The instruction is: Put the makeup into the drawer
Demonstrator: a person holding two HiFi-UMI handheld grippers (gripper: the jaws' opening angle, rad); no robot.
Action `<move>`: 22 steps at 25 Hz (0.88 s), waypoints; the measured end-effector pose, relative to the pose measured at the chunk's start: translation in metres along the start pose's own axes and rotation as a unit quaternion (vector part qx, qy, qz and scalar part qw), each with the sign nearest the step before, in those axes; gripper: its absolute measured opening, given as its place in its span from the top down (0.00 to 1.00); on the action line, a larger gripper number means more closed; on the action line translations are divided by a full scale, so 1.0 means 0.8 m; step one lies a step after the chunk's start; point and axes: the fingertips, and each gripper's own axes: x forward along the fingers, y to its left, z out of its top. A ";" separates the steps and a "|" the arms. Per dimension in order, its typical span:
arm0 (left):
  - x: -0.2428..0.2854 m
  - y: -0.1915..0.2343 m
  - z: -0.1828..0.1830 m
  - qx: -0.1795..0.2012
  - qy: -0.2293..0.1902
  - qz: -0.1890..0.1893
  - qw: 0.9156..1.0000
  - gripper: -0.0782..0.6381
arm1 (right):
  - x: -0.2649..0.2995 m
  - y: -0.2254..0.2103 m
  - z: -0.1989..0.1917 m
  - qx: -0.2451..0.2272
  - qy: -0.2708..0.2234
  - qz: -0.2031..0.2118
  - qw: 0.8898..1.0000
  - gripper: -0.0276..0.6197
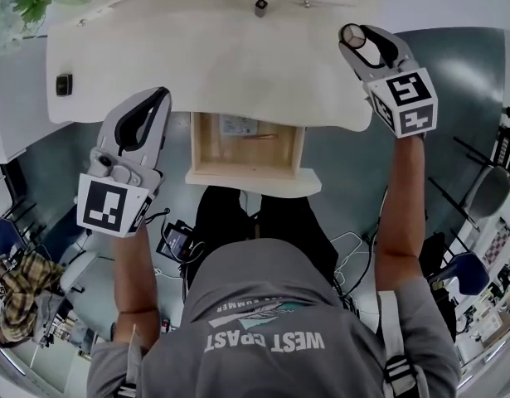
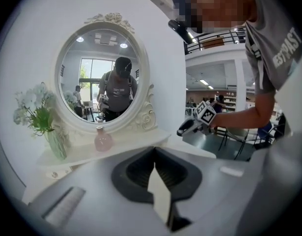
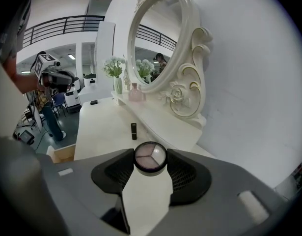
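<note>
One round compact [image 3: 150, 157] sits clamped between the jaws of our right hand-held gripper [image 1: 355, 40], which we hold up over the right end of the tabletop [image 1: 196, 65]. One lipstick [image 1: 260, 7] stands upright at the back of the tabletop, near the foot of the mirror [image 3: 158, 38]. Under the front edge, the drawer [image 1: 201, 143] is pulled open. Our left hand-held gripper [image 1: 157, 99] hovers just left of the drawer, its jaws pressed together on nothing.
</note>
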 end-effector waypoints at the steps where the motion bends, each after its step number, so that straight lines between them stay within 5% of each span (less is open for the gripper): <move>1: -0.006 0.002 -0.002 -0.001 -0.001 0.003 1.000 0.89 | -0.002 0.007 0.003 -0.001 0.000 0.000 1.000 0.62; 22: -0.115 0.029 -0.051 -0.026 -0.018 0.036 0.999 0.89 | -0.008 0.190 0.040 -0.015 0.007 0.082 0.997 0.62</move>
